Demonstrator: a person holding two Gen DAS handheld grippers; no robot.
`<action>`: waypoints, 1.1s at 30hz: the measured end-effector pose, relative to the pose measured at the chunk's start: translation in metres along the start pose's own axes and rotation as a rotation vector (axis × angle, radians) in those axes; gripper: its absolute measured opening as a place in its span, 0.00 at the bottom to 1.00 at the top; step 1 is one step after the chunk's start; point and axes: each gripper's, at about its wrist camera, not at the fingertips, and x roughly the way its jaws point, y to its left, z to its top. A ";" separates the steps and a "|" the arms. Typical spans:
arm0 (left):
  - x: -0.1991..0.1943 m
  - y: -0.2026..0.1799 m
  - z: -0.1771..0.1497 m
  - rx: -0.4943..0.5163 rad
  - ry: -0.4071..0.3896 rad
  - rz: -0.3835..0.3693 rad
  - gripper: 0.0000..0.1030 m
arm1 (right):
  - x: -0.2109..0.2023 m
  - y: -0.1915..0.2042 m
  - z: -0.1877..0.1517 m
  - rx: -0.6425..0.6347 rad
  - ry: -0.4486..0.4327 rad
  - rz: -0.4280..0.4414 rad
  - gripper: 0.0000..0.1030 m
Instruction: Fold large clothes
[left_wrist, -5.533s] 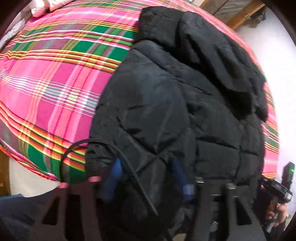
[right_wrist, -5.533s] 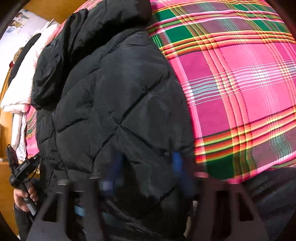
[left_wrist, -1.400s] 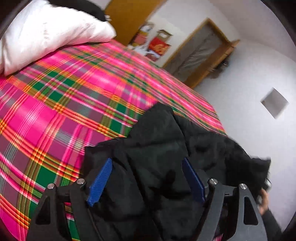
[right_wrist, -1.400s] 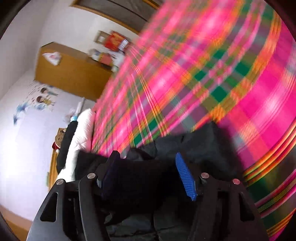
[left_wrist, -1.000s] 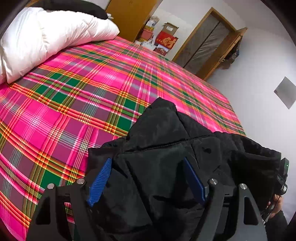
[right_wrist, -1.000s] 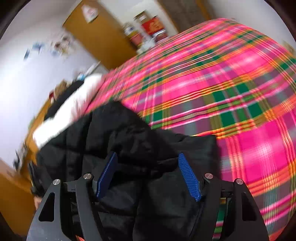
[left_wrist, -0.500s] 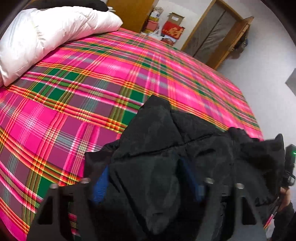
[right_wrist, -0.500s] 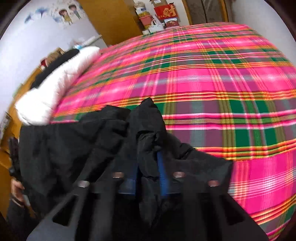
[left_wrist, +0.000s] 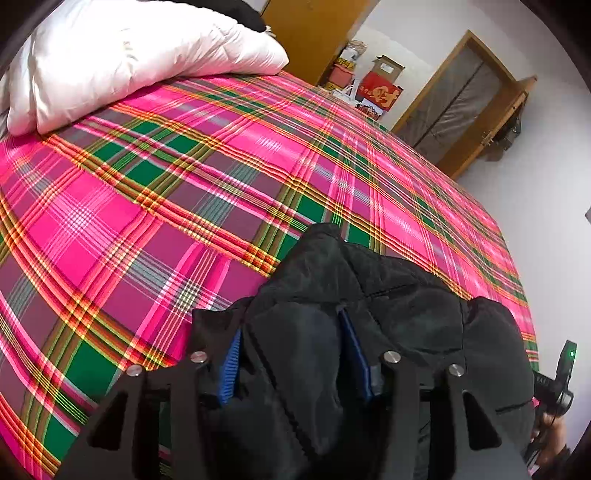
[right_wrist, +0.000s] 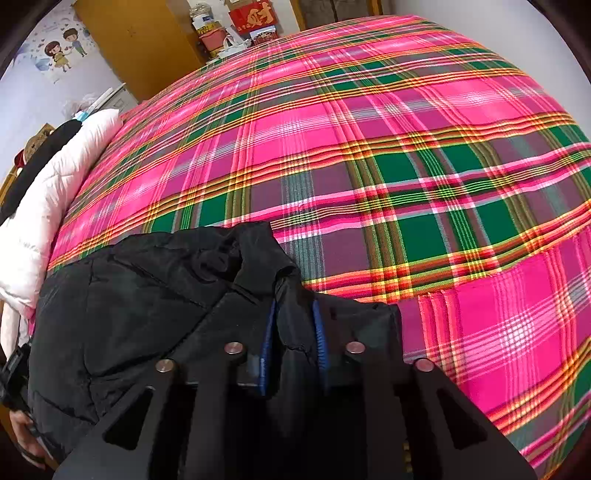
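Note:
A black puffer jacket (left_wrist: 406, 302) lies bunched at the near edge of the pink plaid bed (left_wrist: 184, 184). My left gripper (left_wrist: 291, 354) has a thick fold of the jacket filling the space between its blue pads (left_wrist: 229, 365), and its jaws are closing on it. In the right wrist view the jacket (right_wrist: 147, 295) spreads to the left. My right gripper (right_wrist: 293, 332) pinches a narrower ridge of the jacket's edge between its blue pads (right_wrist: 319, 332), and its jaws are opening slightly. Both grippers point down at the bed.
A white quilt or pillow (left_wrist: 129, 55) lies at the head of the bed, also white at the left (right_wrist: 48, 206). Wooden wardrobe (right_wrist: 140, 40), boxes (left_wrist: 380, 88) and a door (left_wrist: 461, 107) stand beyond the bed. The plaid cover (right_wrist: 406, 147) stretches ahead of the jacket.
Both grippers have sunk toward the bed with the jacket. Their jaws, wide a second ago, have narrowed onto folds of the jacket; the right pinched tight, then widened a little.

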 end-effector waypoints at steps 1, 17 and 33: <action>-0.001 0.000 0.001 -0.004 0.002 -0.002 0.53 | -0.010 0.004 0.001 -0.010 -0.022 -0.009 0.28; -0.072 -0.057 0.011 0.269 -0.292 0.255 0.58 | -0.016 0.117 -0.044 -0.323 -0.238 0.005 0.51; -0.008 -0.092 -0.024 0.441 -0.067 0.147 0.62 | 0.013 0.097 -0.041 -0.229 -0.238 0.050 0.54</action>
